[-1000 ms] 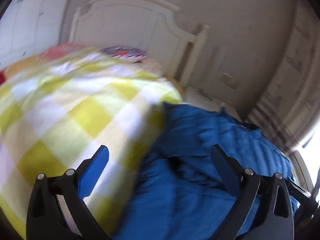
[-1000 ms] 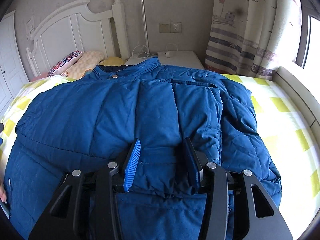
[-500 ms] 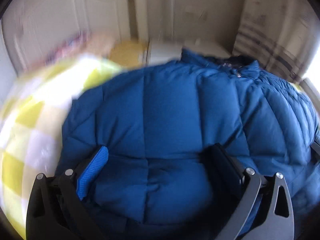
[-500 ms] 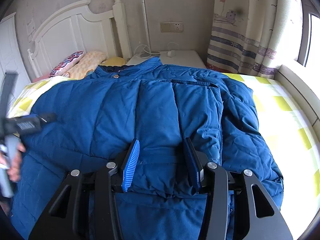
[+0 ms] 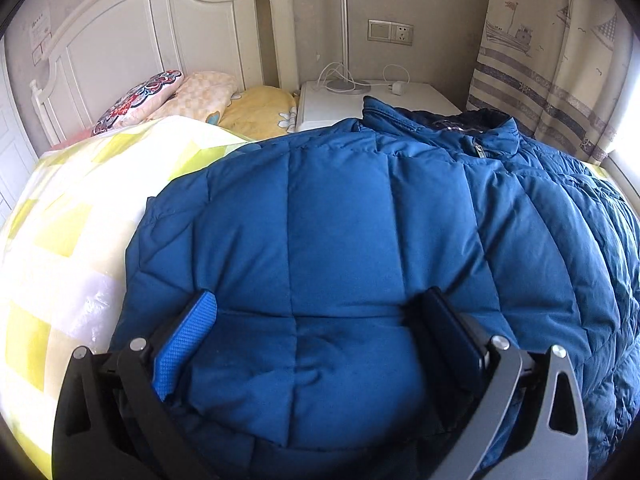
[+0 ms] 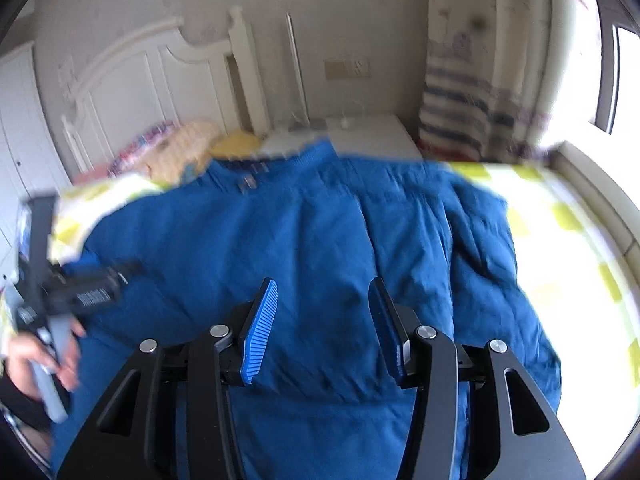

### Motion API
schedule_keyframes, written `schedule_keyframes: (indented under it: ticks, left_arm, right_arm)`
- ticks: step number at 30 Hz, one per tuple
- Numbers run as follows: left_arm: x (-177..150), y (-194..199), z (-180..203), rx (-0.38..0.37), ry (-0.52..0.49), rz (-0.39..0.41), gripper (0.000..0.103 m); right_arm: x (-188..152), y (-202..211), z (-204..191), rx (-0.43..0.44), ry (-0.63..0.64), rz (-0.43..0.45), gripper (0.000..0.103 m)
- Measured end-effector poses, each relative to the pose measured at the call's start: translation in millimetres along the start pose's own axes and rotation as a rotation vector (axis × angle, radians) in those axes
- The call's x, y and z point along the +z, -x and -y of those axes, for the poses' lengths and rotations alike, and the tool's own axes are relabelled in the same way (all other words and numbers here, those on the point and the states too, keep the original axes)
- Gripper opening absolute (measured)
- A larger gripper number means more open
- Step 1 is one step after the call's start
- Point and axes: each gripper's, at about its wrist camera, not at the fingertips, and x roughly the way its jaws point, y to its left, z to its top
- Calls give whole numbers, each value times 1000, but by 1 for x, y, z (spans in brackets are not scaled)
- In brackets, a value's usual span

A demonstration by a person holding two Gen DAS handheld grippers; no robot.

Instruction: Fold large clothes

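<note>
A large blue padded jacket (image 5: pixel 360 220) lies spread on the bed, collar towards the headboard. My left gripper (image 5: pixel 320 296) is low over the jacket's near left edge. Its jaws stand wide and the puffy hem bulges up between them, with no visible squeeze. In the right wrist view the picture is blurred. There my right gripper (image 6: pixel 323 282) has a thick fold of the jacket (image 6: pixel 320 220) between its blue pads, near the middle of the near hem. The jaws stand partly closed around that fold.
The bed has a yellow-and-white checked cover (image 5: pixel 68 240) and pillows (image 5: pixel 180 96) at a white headboard (image 5: pixel 160 28). Behind the collar stands a white nightstand (image 5: pixel 400 96) with a lamp pole. Striped curtains (image 5: pixel 560 80) and a bright window are on the right. A hand (image 6: pixel 36 356) holds the left tool.
My left gripper swung from over the checked cover onto the jacket's left edge, then stopped. My right gripper has risen a little with the fold, and its view has blurred.
</note>
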Motion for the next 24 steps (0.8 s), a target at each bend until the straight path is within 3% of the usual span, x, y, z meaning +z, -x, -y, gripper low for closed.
schedule_keyframes:
  ticks: [5,8,9,13,17,18,20,24]
  left_arm:
    - [0,-1,0,1,-1,-1,101]
    - [0,0,-1,0,-1,0,101]
    - [1,0,-1,-1,0,0,101]
    - [1,0,-1,2,0,-1,101]
    - [1,1,0,1,0,0,101]
    - [1,0,0,1,1,-1,101]
    - [1,1,0,2,0,-1,101]
    - [1,1,0,1,1,0,101]
  right_arm:
    - [40,-40,-5,-68,46,-23,48]
    - [31,-97,8,-82,51,-181,51]
    - [28,-100,10,-70,56,-152,52]
    - [33,-91,10,-67,18,-172,52]
    - [32,-59,15,-54,-57,-44,55]
    - [30,-62,15,-66,-49,-45,58]
    - [21,-88,15,-81,14,-135,64]
    - [31,-93,17,-70,9,-184,65]
